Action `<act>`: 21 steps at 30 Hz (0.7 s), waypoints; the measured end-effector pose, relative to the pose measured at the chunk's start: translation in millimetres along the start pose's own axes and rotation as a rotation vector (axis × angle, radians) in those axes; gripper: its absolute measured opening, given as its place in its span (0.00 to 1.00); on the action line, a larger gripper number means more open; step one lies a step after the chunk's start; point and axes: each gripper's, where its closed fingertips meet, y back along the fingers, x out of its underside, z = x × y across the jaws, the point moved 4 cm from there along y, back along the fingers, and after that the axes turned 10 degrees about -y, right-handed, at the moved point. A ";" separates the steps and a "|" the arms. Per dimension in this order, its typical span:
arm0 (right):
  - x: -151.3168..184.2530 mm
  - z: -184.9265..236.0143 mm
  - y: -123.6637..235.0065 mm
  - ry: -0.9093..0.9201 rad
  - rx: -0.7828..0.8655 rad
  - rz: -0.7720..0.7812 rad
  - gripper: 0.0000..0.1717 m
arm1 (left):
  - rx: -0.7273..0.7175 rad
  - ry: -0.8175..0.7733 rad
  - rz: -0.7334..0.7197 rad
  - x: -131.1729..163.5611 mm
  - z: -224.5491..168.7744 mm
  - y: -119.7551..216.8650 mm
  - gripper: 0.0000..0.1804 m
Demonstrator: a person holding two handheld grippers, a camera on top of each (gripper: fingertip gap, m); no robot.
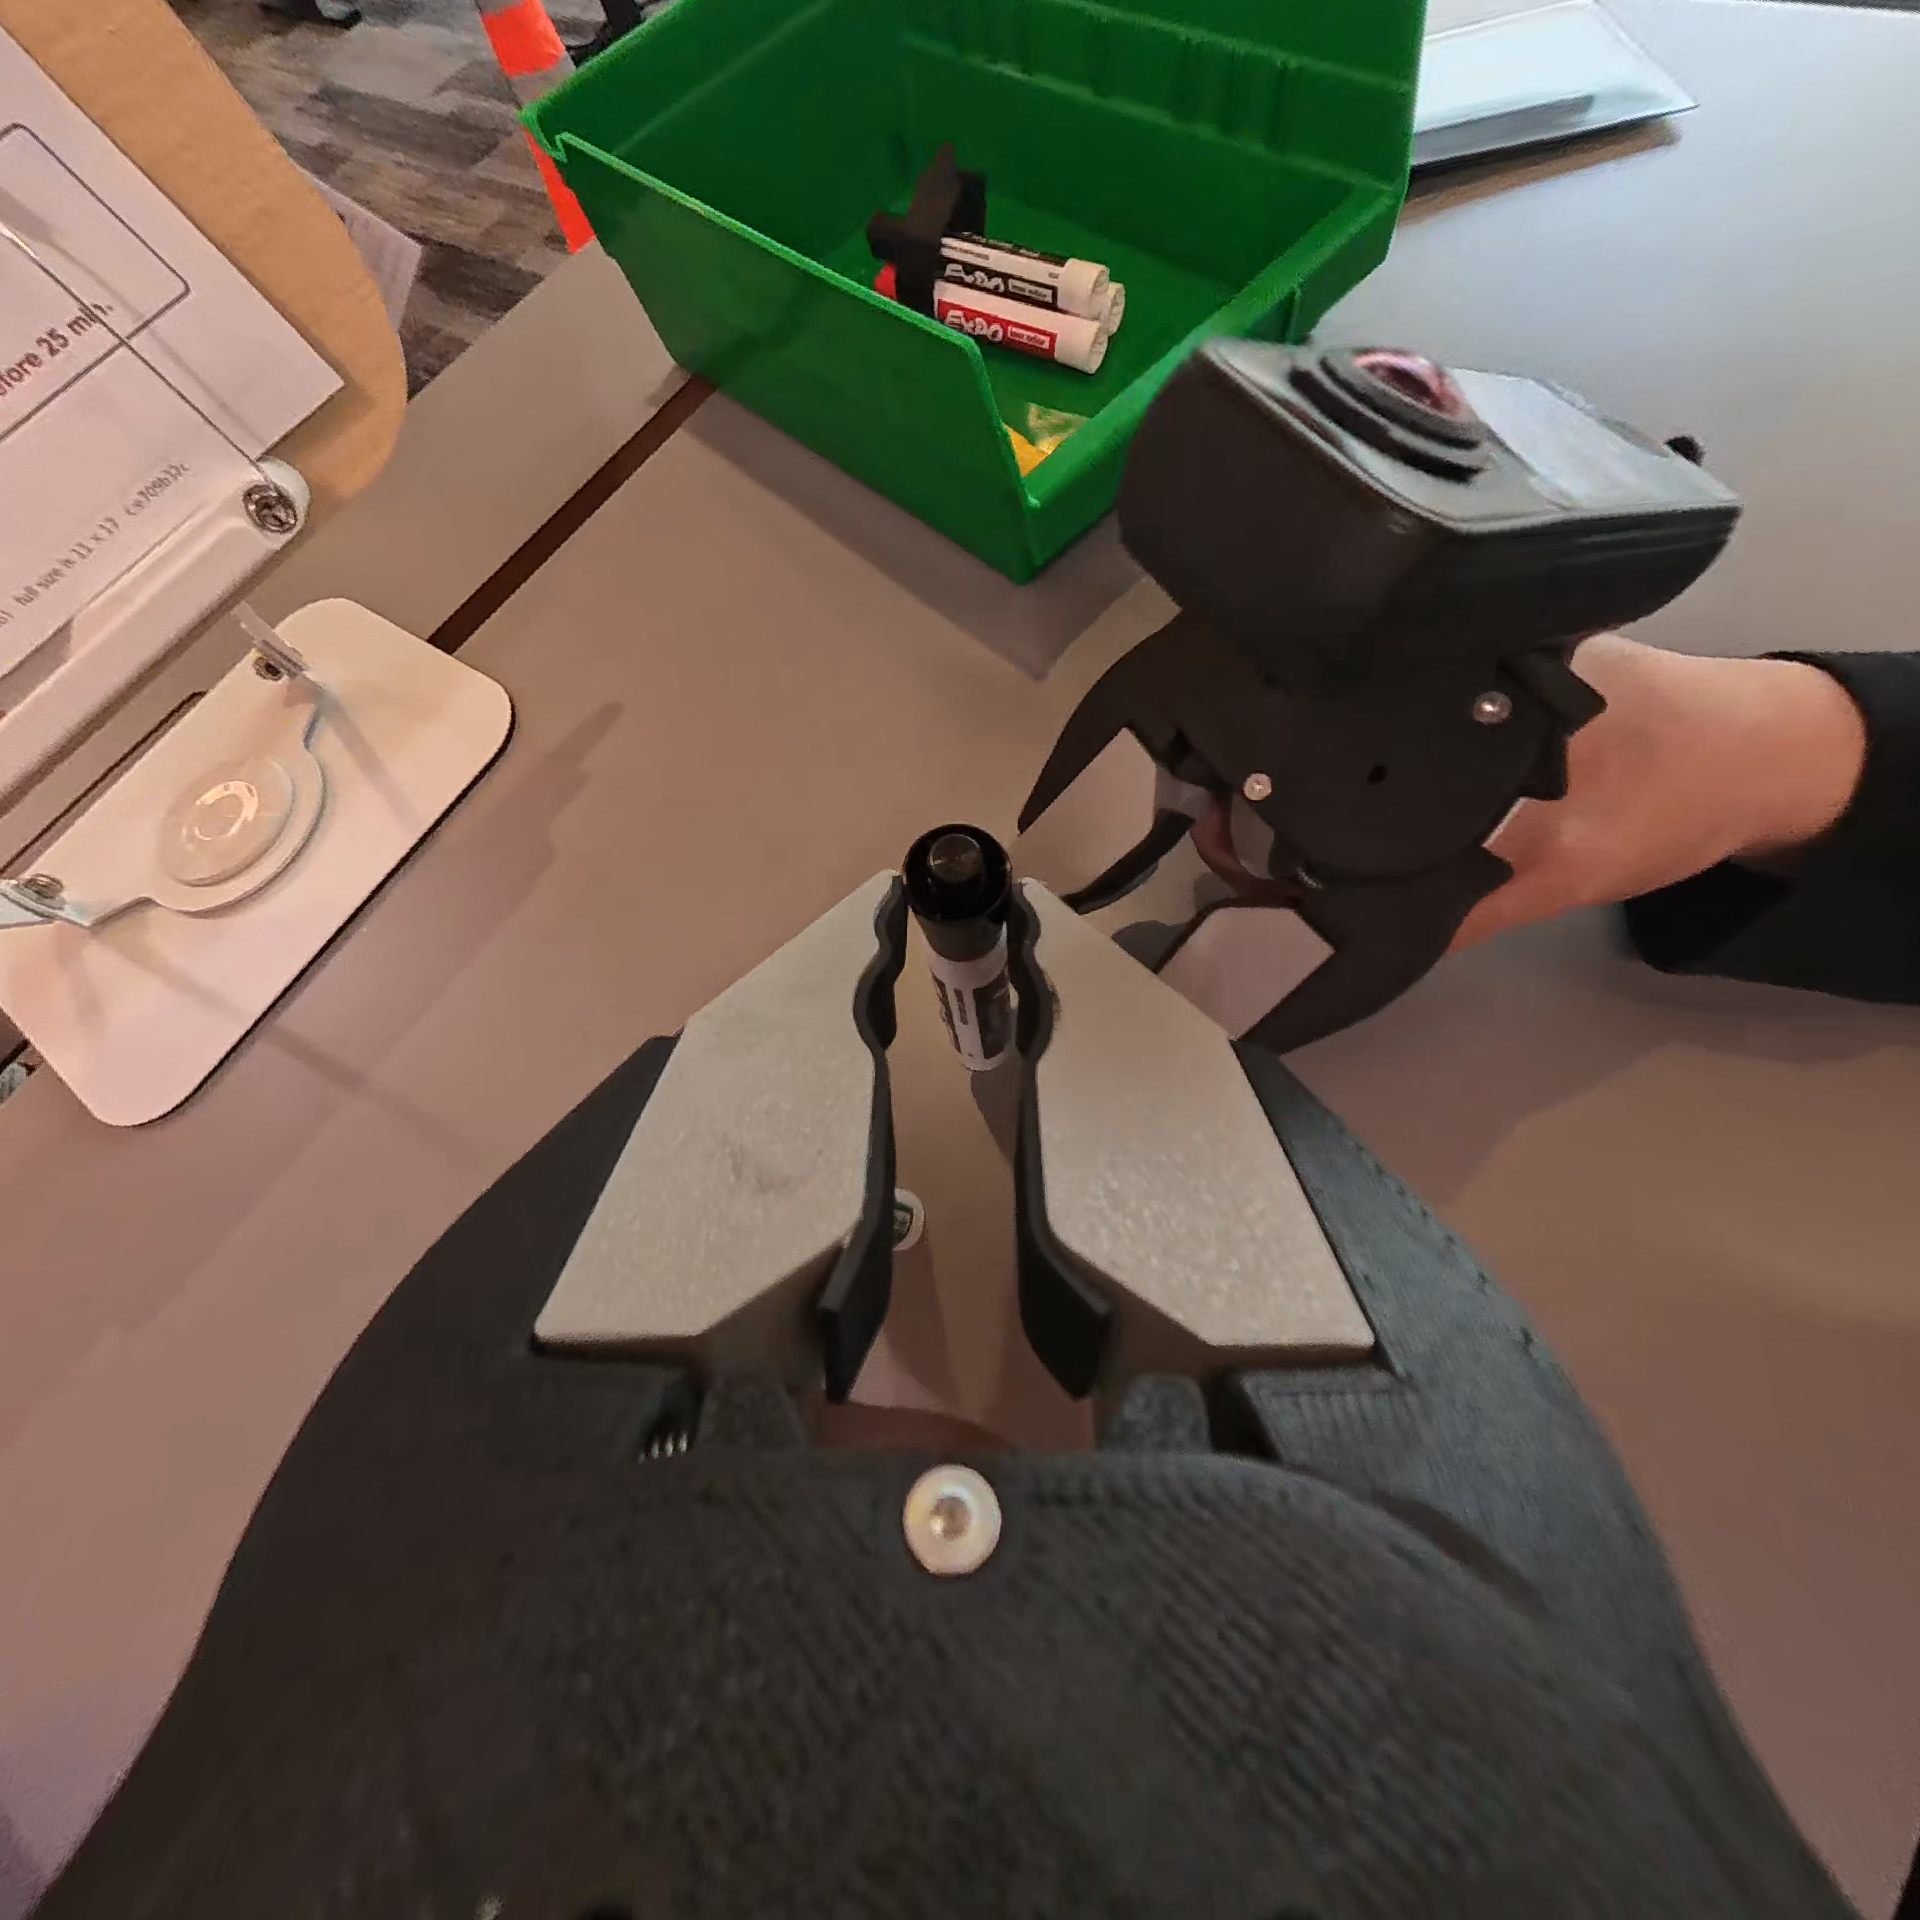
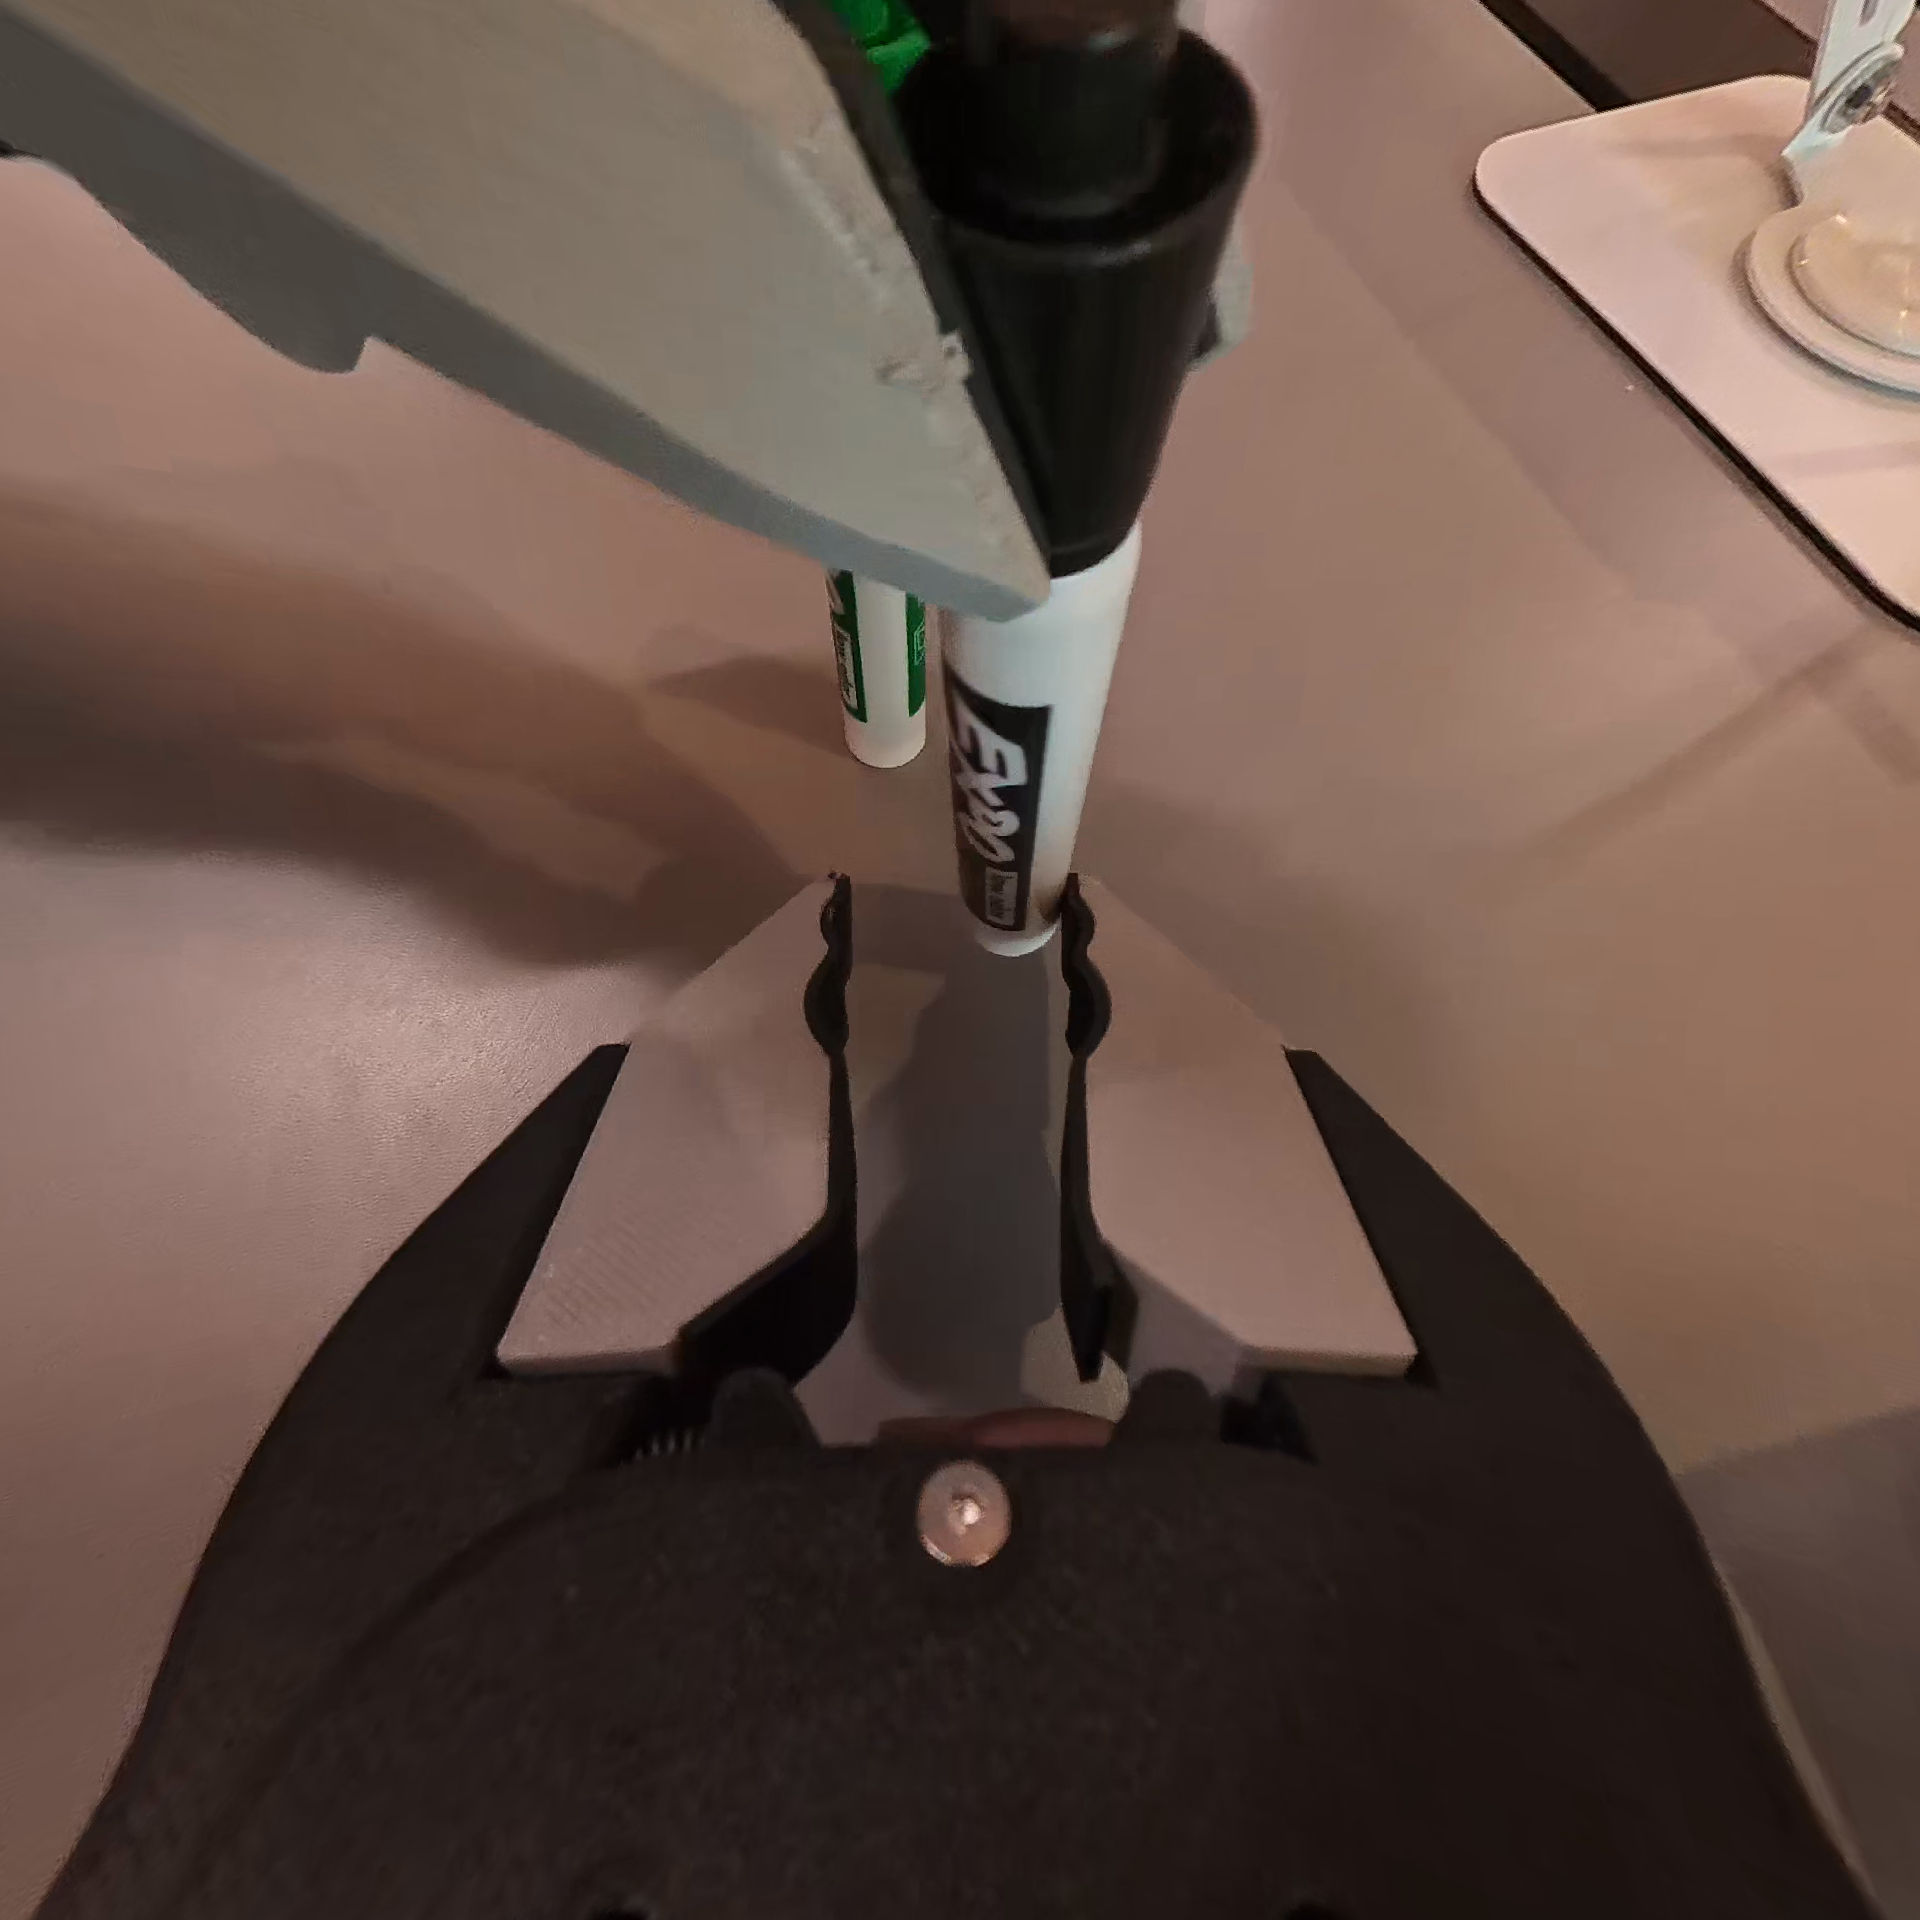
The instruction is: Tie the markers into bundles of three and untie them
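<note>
In the left wrist view my left gripper point(image 1: 958, 894) is shut on the black cap of a black marker point(image 1: 961, 977) and holds it upright above the table. The right wrist view shows the same marker point(image 2: 1023, 748) hanging from the left gripper's grey finger point(image 2: 623, 312). My right gripper point(image 2: 956, 883) is open. The marker's lower end rests against the right pad point(image 2: 1081, 935), with a clear gap to the left pad. A green marker point(image 2: 878, 686) shows behind the left finger; what holds it is hidden. A strapped bundle of three markers point(image 1: 1018, 296) lies in the green bin point(image 1: 831, 416).
The green bin stands at the back of the grey table. A white stand base point(image 1: 260, 831) with a paper sign point(image 1: 104, 364) is at the left; the base also shows in the right wrist view point(image 2: 1662, 260). A person's hand point(image 1: 1714, 758) holds the right gripper point(image 1: 1132, 914). There is about 10 cm between the tips of the two grippers.
</note>
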 end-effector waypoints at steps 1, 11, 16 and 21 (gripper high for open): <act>0.6 0.9 -0.8 0.006 -0.001 0.005 0.21 | 0.000 0.005 0.006 1.7 1.0 -0.5 0.09; -1.1 -8.2 7.7 -0.039 -0.002 -0.024 0.22 | -0.042 0.016 0.037 15.8 7.9 -2.9 0.09; -1.7 -9.5 10.0 -0.052 -0.009 -0.031 0.22 | -0.045 -0.015 0.035 12.7 2.2 -0.5 0.10; -0.4 -8.1 8.9 -0.038 -0.005 -0.021 0.22 | -0.048 0.003 0.042 15.3 3.6 -1.7 0.10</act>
